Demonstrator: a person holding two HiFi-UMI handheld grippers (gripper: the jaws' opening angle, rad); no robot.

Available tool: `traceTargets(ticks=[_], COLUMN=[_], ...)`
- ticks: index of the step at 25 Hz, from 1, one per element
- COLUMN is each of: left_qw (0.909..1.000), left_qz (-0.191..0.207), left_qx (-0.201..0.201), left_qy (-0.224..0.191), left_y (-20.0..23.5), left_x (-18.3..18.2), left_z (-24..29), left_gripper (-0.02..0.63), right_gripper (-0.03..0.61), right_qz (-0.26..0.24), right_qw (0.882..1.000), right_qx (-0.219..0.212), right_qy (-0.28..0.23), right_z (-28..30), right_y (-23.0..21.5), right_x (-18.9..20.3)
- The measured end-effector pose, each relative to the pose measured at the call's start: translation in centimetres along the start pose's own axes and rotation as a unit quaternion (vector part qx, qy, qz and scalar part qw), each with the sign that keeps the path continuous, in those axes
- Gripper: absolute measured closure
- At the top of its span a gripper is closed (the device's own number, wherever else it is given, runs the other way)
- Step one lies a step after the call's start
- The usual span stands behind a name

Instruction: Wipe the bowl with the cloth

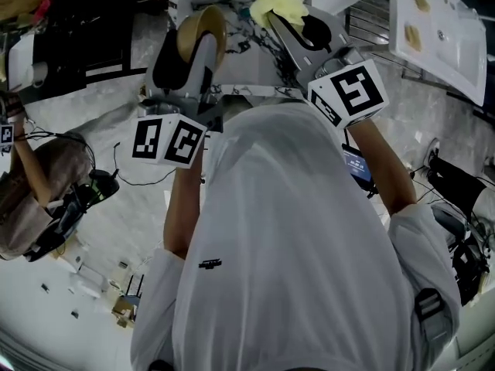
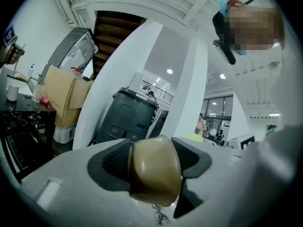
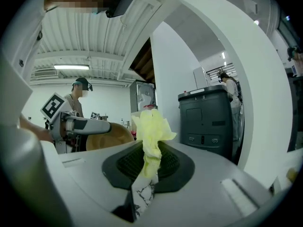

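Observation:
A tan bowl [image 1: 203, 33] is held up in the air by its rim, my left gripper [image 1: 193, 49] shut on it; in the left gripper view the bowl [image 2: 155, 169] fills the gap between the jaws. My right gripper [image 1: 298, 25] is shut on a yellow cloth [image 1: 280, 5], which bunches out past the fingertips just right of the bowl. In the right gripper view the cloth [image 3: 150, 138] stands up from the jaws, with the bowl [image 3: 108, 137] and the left gripper behind it at the left. Cloth and bowl are close but apart.
A marble-patterned table [image 1: 232, 91] lies below the grippers. A white tray [image 1: 445, 33] sits at the upper right. A seated person [image 1: 31, 199] with cables is at the left. A dark grey bin [image 3: 208, 119] and another person stand in the background.

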State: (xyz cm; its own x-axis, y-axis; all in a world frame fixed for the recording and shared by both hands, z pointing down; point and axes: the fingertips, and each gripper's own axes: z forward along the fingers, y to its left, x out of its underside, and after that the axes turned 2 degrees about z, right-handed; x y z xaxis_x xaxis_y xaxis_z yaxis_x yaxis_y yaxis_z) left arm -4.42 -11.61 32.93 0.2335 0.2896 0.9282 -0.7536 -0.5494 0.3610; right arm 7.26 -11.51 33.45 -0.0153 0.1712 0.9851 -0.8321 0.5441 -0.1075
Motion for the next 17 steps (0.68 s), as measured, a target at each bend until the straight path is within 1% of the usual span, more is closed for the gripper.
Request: traceTargets(ticks=[6, 13, 17], left_qw=[0.9999, 0.9999, 0.9999], left_qz=[0.007, 0.003, -0.004], left_qx=[-0.005, -0.007, -0.004], left_qy=[0.006, 0.01, 0.016], left_y=[0.6, 0.9, 0.3], left_x=[0.0, 0.6, 1.3], left_z=[-0.4, -0.7, -0.9], left_gripper=[0.333, 0.333, 0.333], right_gripper=[0.537, 0.537, 0.537], right_qz=[0.017, 0.016, 0.016], right_qw=[1.0, 0.999, 0.999], right_qx=[0.02, 0.025, 0.026], right_qy=[0.01, 0.011, 0.022], right_z=[0.4, 0.6, 0.1], right_y=[0.3, 0.5, 0.7], right_x=[1.5, 2.3, 2.5])
